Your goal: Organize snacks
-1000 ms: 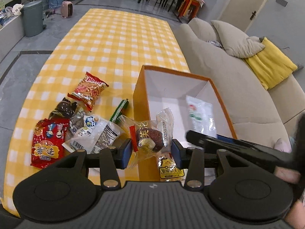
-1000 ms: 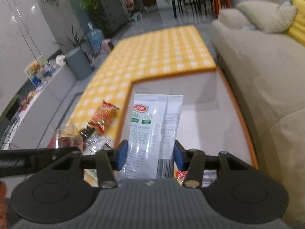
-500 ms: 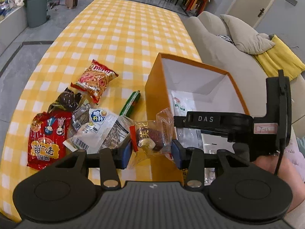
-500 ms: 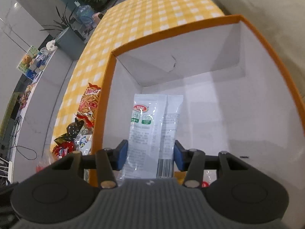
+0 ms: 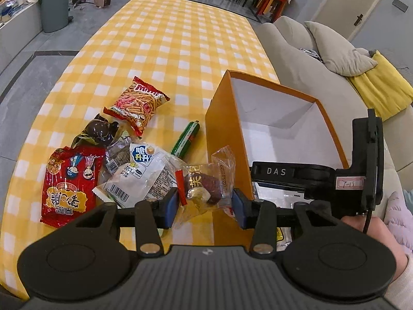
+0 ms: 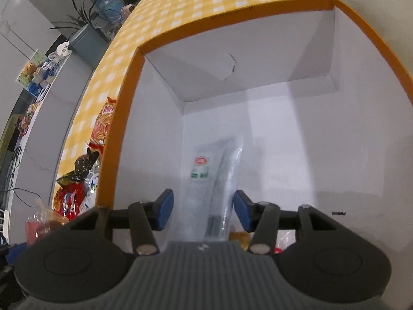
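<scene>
The orange box (image 5: 224, 118) serves as the landmark and as the collection container; it stands on the yellow checked tablecloth (image 5: 167, 41), at the edge nearest the sofa (image 5: 291, 49).

Right gripper (image 6: 204, 210): it reaches down inside the box. Its jaws are opening, and the blue pads stand clear of the white snack packet (image 6: 214, 180) on both sides. The packet appears blurred, which suggests it is dropping or sliding onto the box floor. Opening the jaws low inside the walls keeps the packet from landing outside the rim.

Left gripper (image 5: 205, 205): it is clamped on a clear packet holding a dark date-like snack (image 5: 204, 183), with both pads pressing the wrapper. It is held just outside the near left wall of the box, probably waiting for the right gripper to clear the opening before its own deposit.

Box contents: besides the white packet, at least one more wrapper with yellow and red print (image 6: 240, 237) lies at the near end of the floor, largely hidden behind the gripper body. The far end is bare.

Outside the box, to its left: a red packet (image 5: 68, 183), a chip bag (image 5: 136, 103), a green stick snack (image 5: 185, 139), a white barcoded packet (image 5: 134, 180) and a dark round-wrapped sweet (image 5: 96, 129) remain unsorted.
</scene>
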Motion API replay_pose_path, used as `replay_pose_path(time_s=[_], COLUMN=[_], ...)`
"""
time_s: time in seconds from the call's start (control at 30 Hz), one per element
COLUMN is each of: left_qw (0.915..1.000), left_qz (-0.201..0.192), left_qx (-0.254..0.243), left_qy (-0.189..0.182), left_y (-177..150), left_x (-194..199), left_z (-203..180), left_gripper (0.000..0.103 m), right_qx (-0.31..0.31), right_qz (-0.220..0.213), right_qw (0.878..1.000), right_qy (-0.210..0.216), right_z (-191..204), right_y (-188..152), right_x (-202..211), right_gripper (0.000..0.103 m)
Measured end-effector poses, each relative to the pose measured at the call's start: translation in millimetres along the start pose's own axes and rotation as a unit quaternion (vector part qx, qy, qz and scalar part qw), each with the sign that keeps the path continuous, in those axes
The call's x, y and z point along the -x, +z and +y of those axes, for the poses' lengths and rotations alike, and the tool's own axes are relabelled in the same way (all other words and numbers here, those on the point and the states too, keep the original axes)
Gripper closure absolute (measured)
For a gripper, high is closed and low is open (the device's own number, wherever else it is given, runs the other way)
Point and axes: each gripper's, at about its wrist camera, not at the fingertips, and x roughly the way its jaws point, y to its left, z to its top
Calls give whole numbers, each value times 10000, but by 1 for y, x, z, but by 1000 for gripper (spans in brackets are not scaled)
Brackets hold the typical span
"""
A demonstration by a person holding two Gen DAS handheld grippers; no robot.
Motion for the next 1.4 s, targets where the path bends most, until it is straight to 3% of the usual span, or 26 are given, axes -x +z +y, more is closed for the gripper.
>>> replay_pose_path(time_s=[0.43,0.6,0.97,1.1,1.17,1.3,1.4], left_qw=[9997,9994,9960,9927,9918,9923,9913], left_qz=[-49,232,655,933,1033,1031,1101], left_qx=[-210,-248,-496,-575,-594,-684,-718], left_qy=[62,-92,-349,-501,-456,-67,-89], left_y=[4,5,6,3,1,-6,-9], left_x=[17,9,-57,-91,-105,-118,-122], left_z=[-27,-47,-109,-127,-132,-140,-142], left_gripper=[53,53,53,53,53,53,53], right_qx=[137,338,552,401,233,175,223], right_qz=[-472,-899,-1360,-1472,-1551,-1699,-1710], right_qw=[9988,9953,9882,9879,9875,9851,9848], right_qy=[3,-154,-442,-296,-136,-202,-227], right_z=[-3,-15,-63,-81,-90,-96,-97], right_y=[-6,-14,-44,-51,-53,-55,-53], right_x=[55,96,156,164,168,172,170], right_gripper=[51,50,50,50,50,49,49])
